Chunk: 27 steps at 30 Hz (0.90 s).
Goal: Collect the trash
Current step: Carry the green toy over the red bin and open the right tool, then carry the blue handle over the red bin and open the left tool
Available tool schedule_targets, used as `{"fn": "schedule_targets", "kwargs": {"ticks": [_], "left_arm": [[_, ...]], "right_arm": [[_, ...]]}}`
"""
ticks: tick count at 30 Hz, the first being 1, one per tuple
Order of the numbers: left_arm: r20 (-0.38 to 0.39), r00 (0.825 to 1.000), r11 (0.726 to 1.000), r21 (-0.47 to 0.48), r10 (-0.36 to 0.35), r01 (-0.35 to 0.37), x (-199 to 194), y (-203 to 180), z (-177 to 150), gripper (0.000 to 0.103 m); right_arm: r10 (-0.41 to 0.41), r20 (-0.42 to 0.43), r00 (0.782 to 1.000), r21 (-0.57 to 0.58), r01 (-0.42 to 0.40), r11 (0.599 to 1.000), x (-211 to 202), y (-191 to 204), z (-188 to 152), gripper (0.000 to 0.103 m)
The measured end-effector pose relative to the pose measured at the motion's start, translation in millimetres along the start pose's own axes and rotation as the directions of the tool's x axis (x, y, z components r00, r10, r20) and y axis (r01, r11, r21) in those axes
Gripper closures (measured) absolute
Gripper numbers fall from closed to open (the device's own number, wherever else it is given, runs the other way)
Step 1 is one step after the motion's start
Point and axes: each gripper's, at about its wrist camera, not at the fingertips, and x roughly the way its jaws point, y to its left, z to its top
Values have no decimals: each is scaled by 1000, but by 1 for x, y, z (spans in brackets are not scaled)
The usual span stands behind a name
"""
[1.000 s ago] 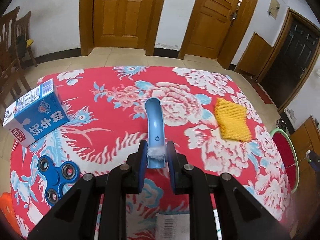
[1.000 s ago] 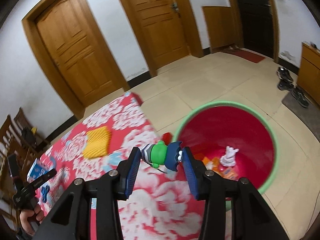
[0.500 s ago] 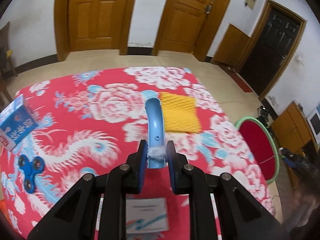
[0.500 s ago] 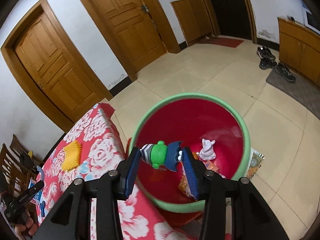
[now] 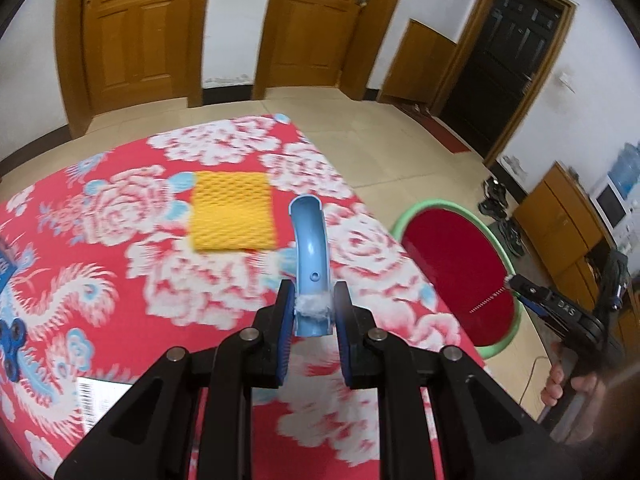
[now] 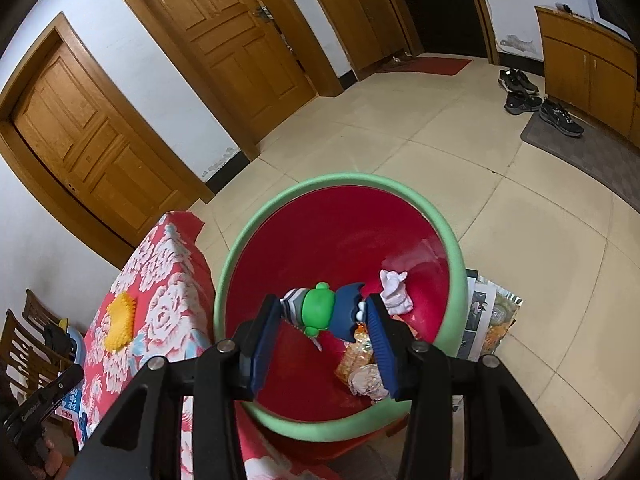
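Mid drop-off: right gripper [image 6: 322, 322] clamped across a green-and-blue toy figure [image 6: 320, 312] right over the red bin [image 6: 280, 208], left gripper [image 5: 313, 316] pinched tight on a curved blue plastic piece [image 5: 307, 252] above the table [image 5: 120, 264], so just opening up next, probably.

Bin [image 6: 454, 248] sits on the floor, just beside the table's [image 5: 120, 280] right edge. Right gripper [image 6: 323, 314] holds a toy [image 6: 320, 312] above the bin's opening; wrappers [image 6: 352, 360] and a crumpled tissue [image 6: 394, 292] lie inside. Left gripper [image 5: 311, 312] grips a curved plastic piece [image 5: 308, 248] over the table. Foam mesh pad [image 5: 232, 216] lies on the cloth beyond it (spinner [image 5: 12, 348] at far left edge). Leaflet [image 6: 488, 316] on the floor right of the bin.
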Motion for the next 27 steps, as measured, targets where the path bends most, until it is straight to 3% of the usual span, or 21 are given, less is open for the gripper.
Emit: {"fn": "schedule_targets", "kwargs": {"ticks": [10,27], "left_arm": [[-50,997,995,86,-51,56,25,-53,-2,84],[-143,985,975,185,-100,126,71,-110,-8,84]], "right_arm": [[19,5,1000,26,-19,999,2,-16,5,55],[54,15,998,33,-54,998,-9,-26,5,47]]}}
